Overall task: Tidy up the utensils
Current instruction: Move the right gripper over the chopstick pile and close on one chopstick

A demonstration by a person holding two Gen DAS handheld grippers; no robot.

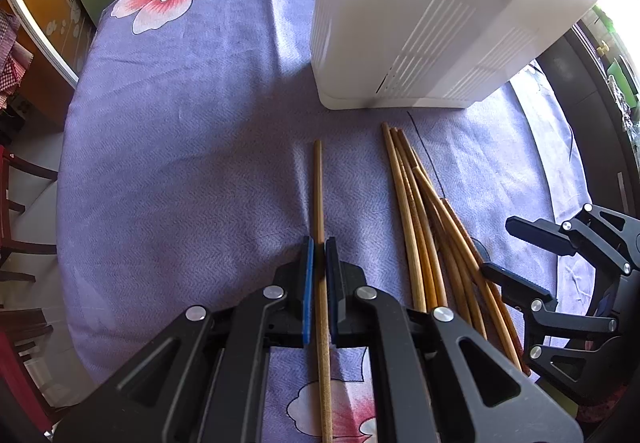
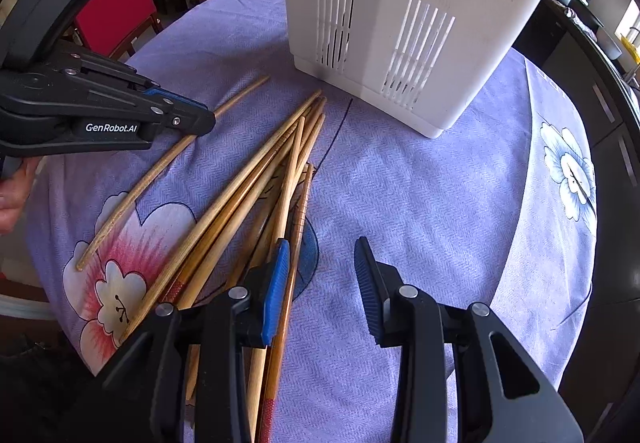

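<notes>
A single wooden chopstick (image 1: 319, 195) (image 2: 160, 169) lies apart from the rest, left of the pile, and my left gripper (image 1: 319, 245) (image 2: 206, 119) is shut on its middle. I cannot tell whether it is off the cloth. A pile of several wooden chopsticks (image 1: 416, 219) (image 2: 244, 187) lies fanned on the purple cloth. My right gripper (image 2: 322, 249) (image 1: 500, 243) stands open low over the pile's near end, its left finger above the sticks and only bare cloth between the pads. A white slotted utensil holder (image 1: 420, 23) (image 2: 400, 23) stands upright just beyond the chopstick tips.
The round table wears a purple flowered tablecloth (image 1: 180, 123) (image 2: 440, 183). A red chair (image 2: 116, 11) stands at the table's far edge. A hand (image 2: 12, 199) holds the left gripper. Dark counters (image 2: 592, 55) run along the right.
</notes>
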